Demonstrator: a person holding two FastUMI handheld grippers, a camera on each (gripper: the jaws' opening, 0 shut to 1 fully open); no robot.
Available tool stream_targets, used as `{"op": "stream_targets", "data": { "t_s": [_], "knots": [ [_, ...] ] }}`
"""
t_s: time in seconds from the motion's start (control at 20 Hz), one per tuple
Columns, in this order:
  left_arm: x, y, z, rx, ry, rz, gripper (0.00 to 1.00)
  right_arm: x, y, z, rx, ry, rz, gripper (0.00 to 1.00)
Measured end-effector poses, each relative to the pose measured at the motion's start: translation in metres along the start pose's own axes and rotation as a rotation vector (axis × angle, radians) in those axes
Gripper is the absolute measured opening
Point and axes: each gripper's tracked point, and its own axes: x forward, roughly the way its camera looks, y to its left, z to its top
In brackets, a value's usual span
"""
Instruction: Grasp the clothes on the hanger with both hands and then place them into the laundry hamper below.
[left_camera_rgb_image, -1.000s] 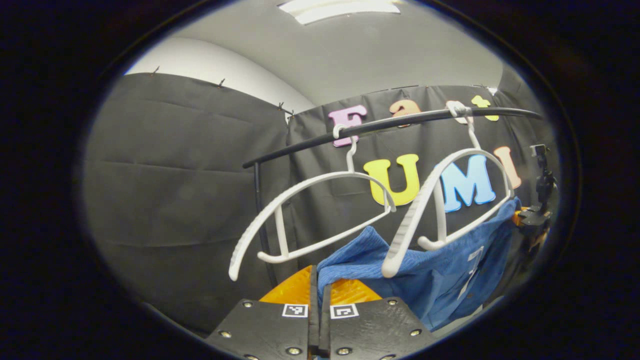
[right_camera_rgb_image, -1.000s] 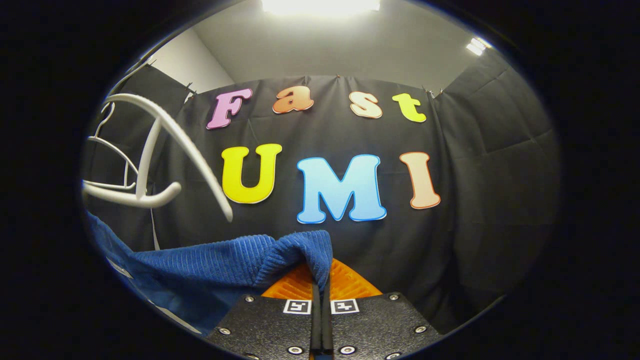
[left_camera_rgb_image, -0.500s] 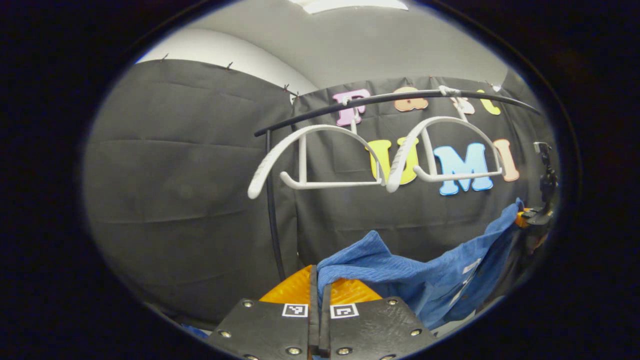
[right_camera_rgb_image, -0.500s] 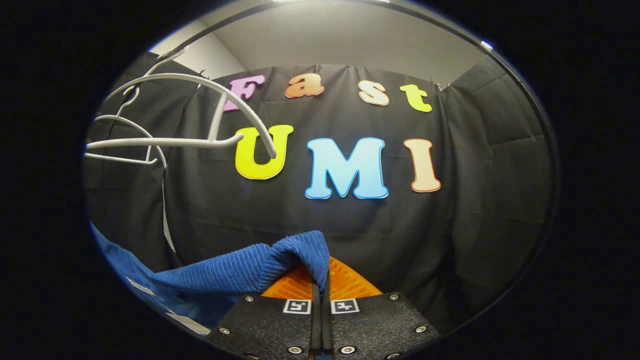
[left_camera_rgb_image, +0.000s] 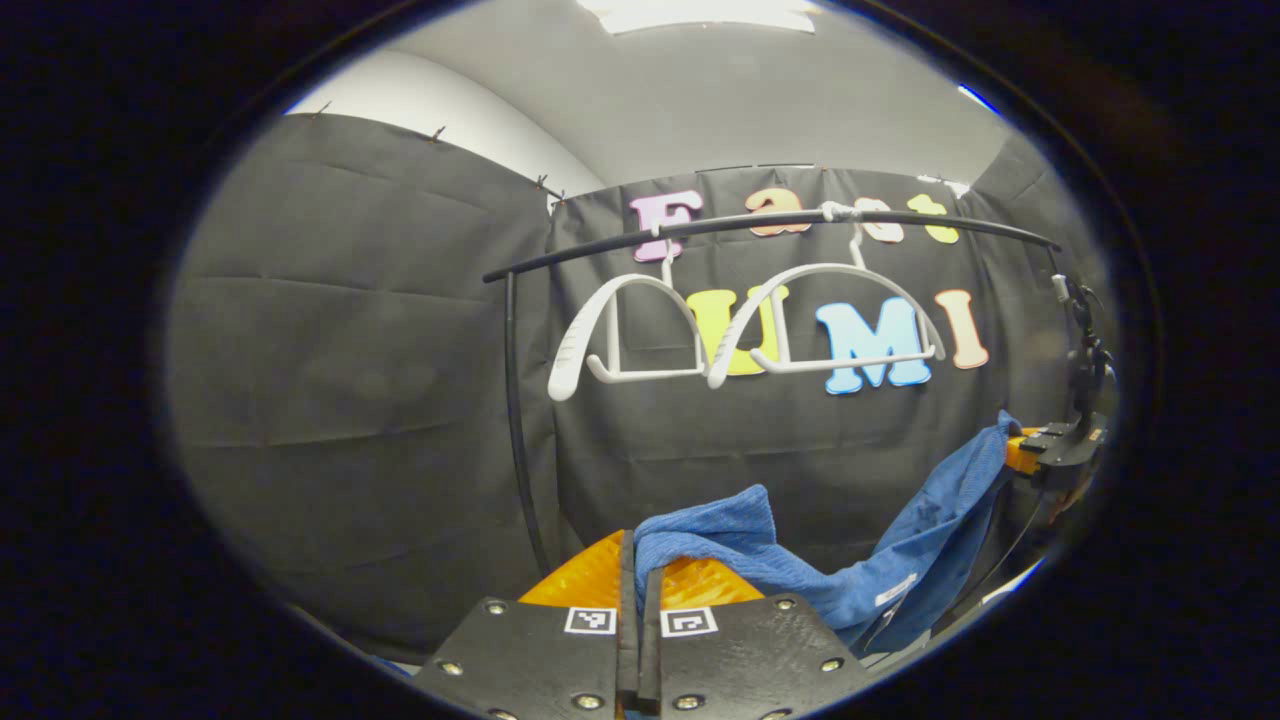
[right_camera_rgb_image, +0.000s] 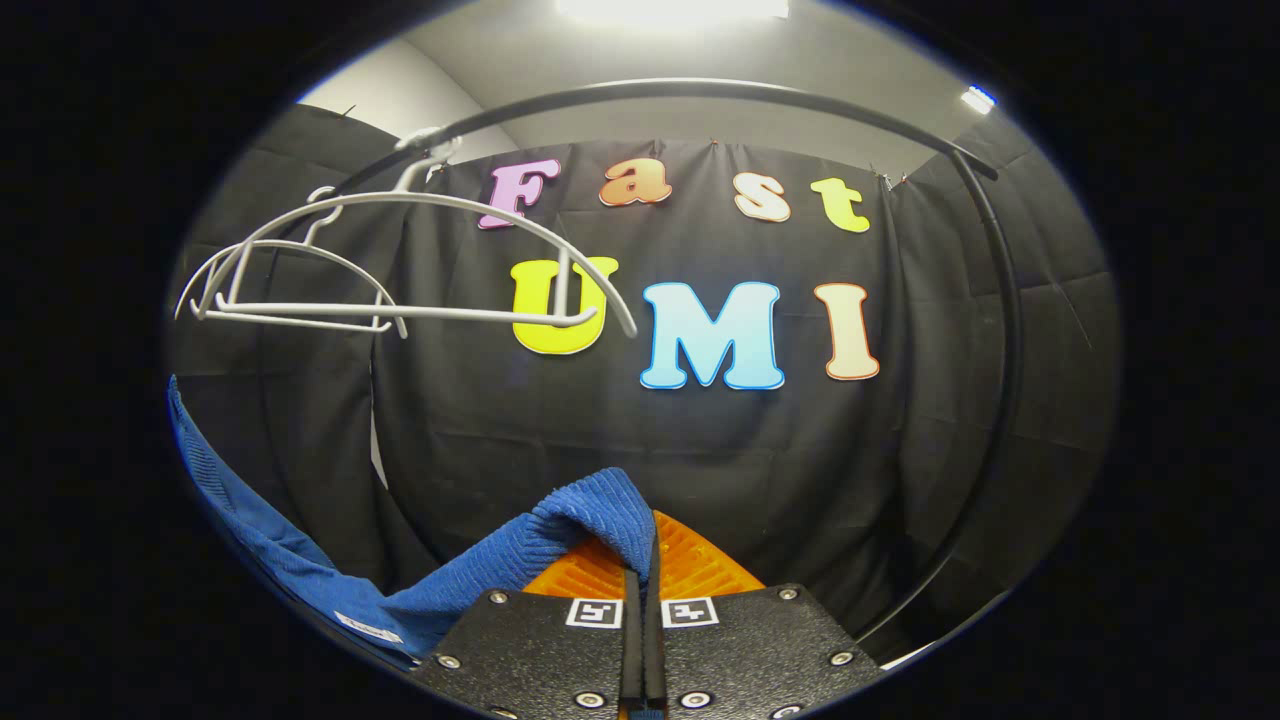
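Note:
A blue ribbed garment (left_camera_rgb_image: 860, 570) sags between my two grippers, off the hangers. My left gripper (left_camera_rgb_image: 637, 545) is shut on one end of it, with the cloth bunched over its orange fingers. In the left gripper view the far end rises to the other gripper (left_camera_rgb_image: 1045, 450) at the right edge. In the right gripper view my right gripper (right_camera_rgb_image: 645, 560) is shut on a fold of the blue garment (right_camera_rgb_image: 520, 555), which trails down to the left. Two bare white hangers (left_camera_rgb_image: 750, 325) hang side by side on the black rail (left_camera_rgb_image: 760, 225) above and beyond the cloth.
The rail's black upright post (left_camera_rgb_image: 520, 420) stands left of the hangers. In the right gripper view the black rail (right_camera_rgb_image: 990, 300) arches overhead and drops down the right side, and the white hangers (right_camera_rgb_image: 400, 275) hang at upper left. Black cloth walls close the booth behind.
Both grippers have pulled back and down with the garment. The hangers, tilted and swinging a second ago, now hang level and look smaller and farther off.

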Motion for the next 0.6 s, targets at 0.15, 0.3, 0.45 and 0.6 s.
{"op": "stream_targets", "data": {
  "t_s": [0.15,0.3,0.45,0.6],
  "knots": [
    [-0.017,-0.003,0.005,-0.015,-0.011,-0.04,0.0,-0.032,0.021,0.002,0.021,0.002,0.024,0.0],
    [-0.034,-0.008,0.011,-0.031,-0.023,-0.084,0.0,-0.068,0.039,0.005,0.034,-0.006,0.054,0.0],
    [-0.049,-0.015,0.016,-0.035,-0.04,-0.13,0.0,-0.095,0.061,0.011,0.048,-0.009,0.083,0.0],
    [-0.066,-0.02,0.022,-0.047,-0.058,-0.181,0.01,-0.122,0.084,0.016,0.059,-0.011,0.112,0.0]
  ]
}}
